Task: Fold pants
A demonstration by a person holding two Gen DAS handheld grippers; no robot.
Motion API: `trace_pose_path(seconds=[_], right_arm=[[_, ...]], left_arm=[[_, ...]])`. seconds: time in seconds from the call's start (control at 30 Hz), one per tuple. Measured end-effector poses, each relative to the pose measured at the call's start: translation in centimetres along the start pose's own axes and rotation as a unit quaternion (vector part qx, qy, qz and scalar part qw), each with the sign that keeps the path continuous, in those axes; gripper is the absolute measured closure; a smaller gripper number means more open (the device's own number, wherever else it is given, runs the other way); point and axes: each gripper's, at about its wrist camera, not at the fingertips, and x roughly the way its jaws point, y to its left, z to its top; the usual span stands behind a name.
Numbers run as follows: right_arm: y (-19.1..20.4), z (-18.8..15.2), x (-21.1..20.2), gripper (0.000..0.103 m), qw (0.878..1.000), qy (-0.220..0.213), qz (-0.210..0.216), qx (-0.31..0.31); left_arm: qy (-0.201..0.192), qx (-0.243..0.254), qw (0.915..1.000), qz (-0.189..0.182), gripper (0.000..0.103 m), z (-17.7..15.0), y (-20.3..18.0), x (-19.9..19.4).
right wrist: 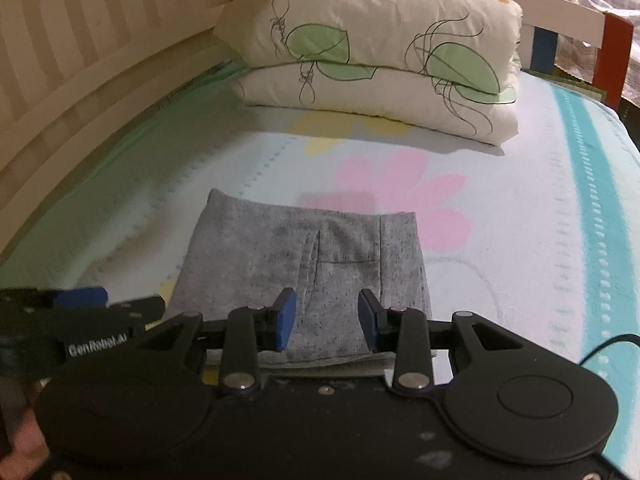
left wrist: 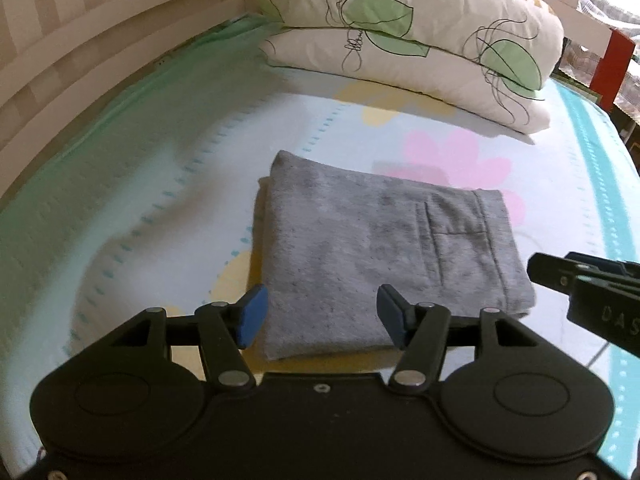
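The grey pants [left wrist: 360, 248] lie folded into a compact rectangle on the bed, back pocket facing up. They also show in the right wrist view [right wrist: 304, 256]. My left gripper [left wrist: 320, 316] is open and empty, hovering over the near left corner of the folded pants. My right gripper [right wrist: 326, 320] is open and empty, just above the near edge of the pants. The right gripper also shows at the right edge of the left wrist view [left wrist: 592, 284]. The left gripper shows at the left edge of the right wrist view [right wrist: 80, 312].
Two stacked white pillows [left wrist: 420, 40] with green leaf prints lie at the head of the bed. A slatted wooden rail [left wrist: 80, 60] runs along the left side. The flowered bedsheet [left wrist: 160, 208] surrounds the pants. A red post [left wrist: 618, 68] stands at far right.
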Motion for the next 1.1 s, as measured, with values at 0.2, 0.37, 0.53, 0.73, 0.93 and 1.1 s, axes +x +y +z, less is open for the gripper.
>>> trace_pose_path(seconds=[0.2,0.37,0.53,0.73,0.93,1.1], right_arm=[[-0.1,-0.5,-1.5,0.066,1.000,-0.003,-0.008,0.005],[-0.3,-1.1,-1.9,0.066,1.000,0.000,-0.011,0.010],[-0.3,-1.4,-2.4,0.066,1.000,-0.002,-0.014,0.007],[-0.2,-1.5,-2.5,0.065,1.000,-0.002,-0.015,0.006],[0.1,-1.4,-2.4,0.065,1.000,-0.002,-0.014,0.003],[0.1,-1.5,-2.3,0.065,1.000,0.000,-0.013,0.001]], left_arm=[[0.000,-0.005,1.0000,-0.006,0.039,-0.5,-0.7,-1.1],[0.006,-0.014,0.9999,-0.005,0.039,-0.9,-0.6,-1.3],[0.010,-0.013,0.9999,-0.002,0.039,-1.4,-0.6,-1.2],[0.012,-0.016,0.9998,-0.003,0.039,-1.5,-0.5,-1.2],[0.013,-0.016,0.9998,-0.002,0.039,-1.5,-0.4,-1.2],[0.012,-0.014,0.9998,-0.001,0.039,-1.5,-0.5,-1.3]])
